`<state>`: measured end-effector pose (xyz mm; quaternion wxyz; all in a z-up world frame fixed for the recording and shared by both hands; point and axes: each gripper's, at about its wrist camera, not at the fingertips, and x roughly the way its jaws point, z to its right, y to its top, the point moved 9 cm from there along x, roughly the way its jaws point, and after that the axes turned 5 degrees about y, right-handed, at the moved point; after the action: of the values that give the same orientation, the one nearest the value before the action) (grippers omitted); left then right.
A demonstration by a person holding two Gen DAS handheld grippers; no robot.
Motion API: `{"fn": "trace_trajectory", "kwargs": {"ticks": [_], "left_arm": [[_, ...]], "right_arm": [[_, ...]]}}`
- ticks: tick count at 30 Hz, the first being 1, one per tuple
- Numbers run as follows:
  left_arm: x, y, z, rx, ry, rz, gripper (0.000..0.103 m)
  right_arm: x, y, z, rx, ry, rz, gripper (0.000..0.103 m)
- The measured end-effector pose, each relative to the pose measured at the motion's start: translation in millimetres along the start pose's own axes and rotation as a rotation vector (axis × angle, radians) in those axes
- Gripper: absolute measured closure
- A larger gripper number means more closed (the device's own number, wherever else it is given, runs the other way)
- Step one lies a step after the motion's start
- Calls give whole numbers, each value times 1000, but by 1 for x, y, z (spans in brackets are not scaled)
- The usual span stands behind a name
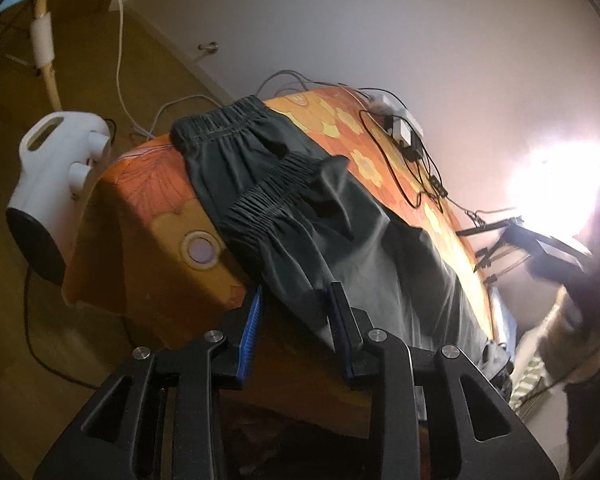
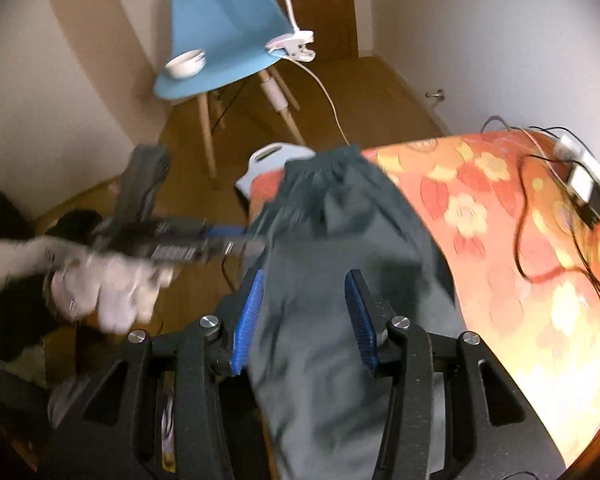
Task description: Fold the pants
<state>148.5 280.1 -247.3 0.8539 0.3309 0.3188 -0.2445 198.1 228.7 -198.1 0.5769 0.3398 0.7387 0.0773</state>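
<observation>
1. Now pants [image 1: 328,216] are lying folded lengthwise on the bench [image 1: 148,184], waistband overhanging its end.
2. Left tongs [image 1: 296,332] and right tongs [image 2: 304,316] are standing open, gripping nothing.
3. Soft, light cloth: likely best taken at the hems.

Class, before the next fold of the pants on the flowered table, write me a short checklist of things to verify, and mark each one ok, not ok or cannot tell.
1. Left gripper released: ok, blue pads apart, cloth edge lies between them unpinched.
2. Right gripper released: ok, pads stand apart over the cloth.
3. Pants folded at the waist: ok, one elastic band lies over the other.
4. Pants lying flat: not ok, creases show and one edge hangs off the table.
5. Cables clear of the pants: ok, they lie on the far side of the table.
6. Leg ends aligned: cannot tell, out of view.
</observation>
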Motion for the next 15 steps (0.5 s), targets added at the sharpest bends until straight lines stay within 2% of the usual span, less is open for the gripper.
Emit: {"fn": "trace_trajectory", "kwargs": {"ticks": [4, 8, 12, 15], "left_arm": [[3, 5, -8, -36, -9, -4, 72], [6, 8, -8, -21, -1, 3, 72], [9, 11, -2, -5, -9, 20, 72], [10, 12, 1, 49, 32, 38, 75]], "right_arm": [[48, 31, 17, 57, 4, -14, 59], [95, 44, 30, 75, -7, -77, 59], [121, 53, 44, 67, -53, -118, 59], [133, 55, 58, 105, -36, -140, 58]]}}
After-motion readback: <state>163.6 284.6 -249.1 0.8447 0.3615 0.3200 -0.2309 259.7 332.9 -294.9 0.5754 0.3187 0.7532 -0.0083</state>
